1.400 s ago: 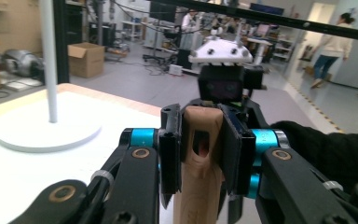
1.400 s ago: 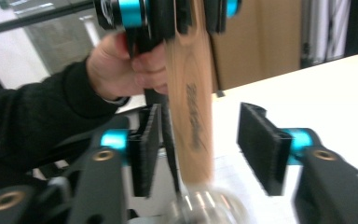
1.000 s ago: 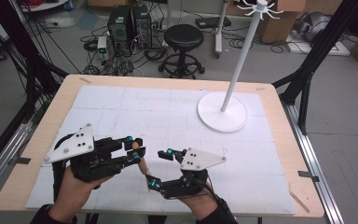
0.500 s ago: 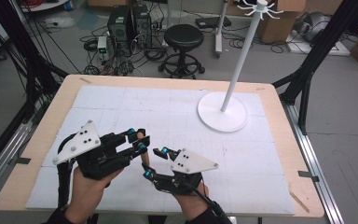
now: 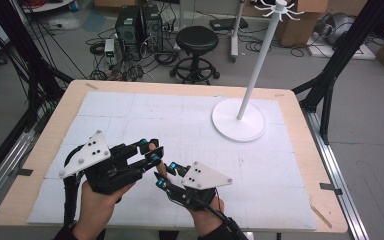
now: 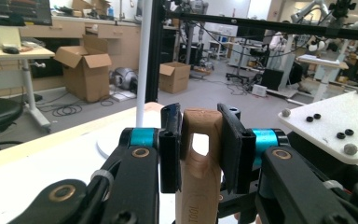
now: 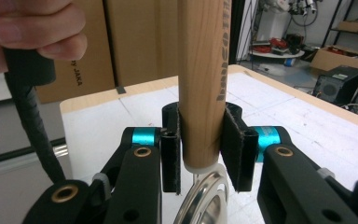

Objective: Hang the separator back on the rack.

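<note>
Left fingers (image 6: 200, 149) clamped on the wooden handle (image 6: 199, 163); right fingers (image 7: 200, 149) just closing around its other end; long axis runs between both, above the surface's (image 5: 130, 100) near edge

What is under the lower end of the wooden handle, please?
A shiny metal ring hangs just under the wooden handle, between the right tongs, which have just been closing on it. What the ring carries is cut off below.

"JAKA" (partly cut off) stands on a cardboard box (image 7: 121, 46).
</note>
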